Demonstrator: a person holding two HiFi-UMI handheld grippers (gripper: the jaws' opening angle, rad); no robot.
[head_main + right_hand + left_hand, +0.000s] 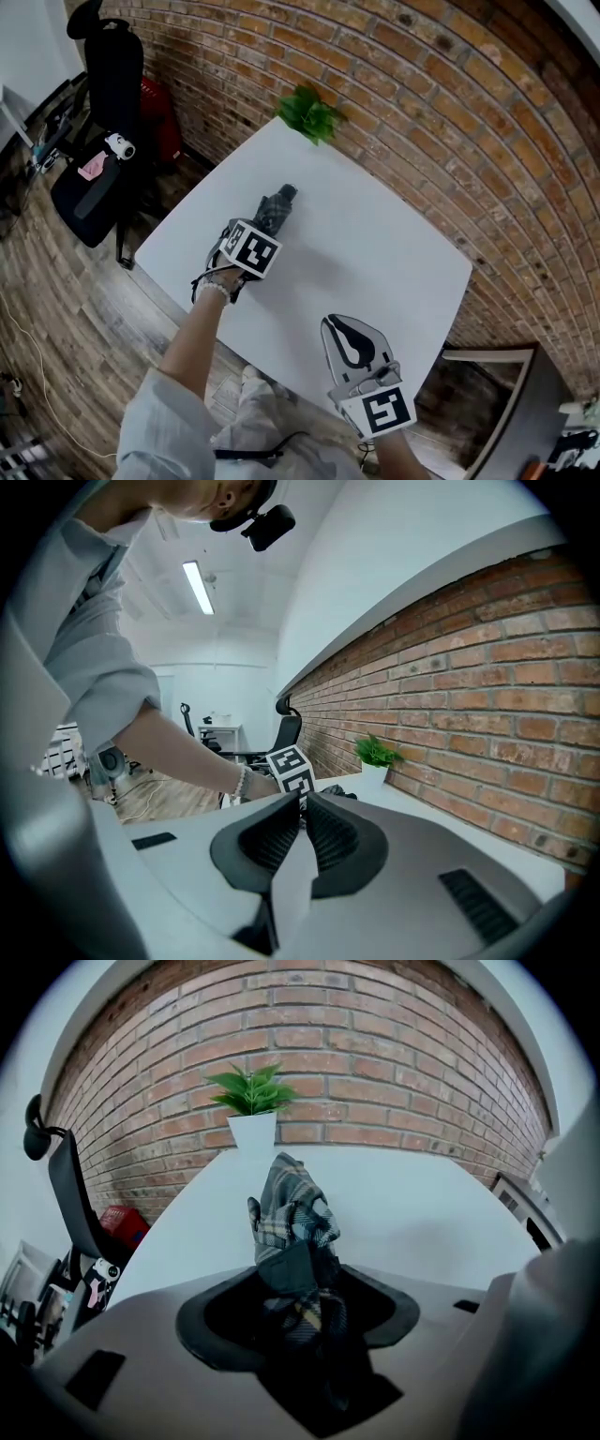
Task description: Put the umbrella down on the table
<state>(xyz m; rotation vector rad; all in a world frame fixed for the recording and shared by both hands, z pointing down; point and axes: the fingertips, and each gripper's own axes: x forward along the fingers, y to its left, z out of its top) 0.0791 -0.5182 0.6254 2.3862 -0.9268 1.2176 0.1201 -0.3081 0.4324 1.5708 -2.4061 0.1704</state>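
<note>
A folded plaid umbrella [275, 208] lies on the white table [384, 244], its far end pointing toward the brick wall. My left gripper [255, 234] leans down over the umbrella's near end. In the left gripper view the umbrella [292, 1218] lies between the widely spread jaws of that gripper [302, 1290], which stands open, and its pads do not press on the cloth. My right gripper [352, 339] hovers over the table's near edge, shut with nothing in it; in the right gripper view its ribbed pads [281, 834] meet.
A small potted plant [309, 114] stands at the table's far corner by the brick wall. A black office chair [103, 122] and a red object [161, 117] stand on the wooden floor to the left. A grey surface [497, 403] sits at the lower right.
</note>
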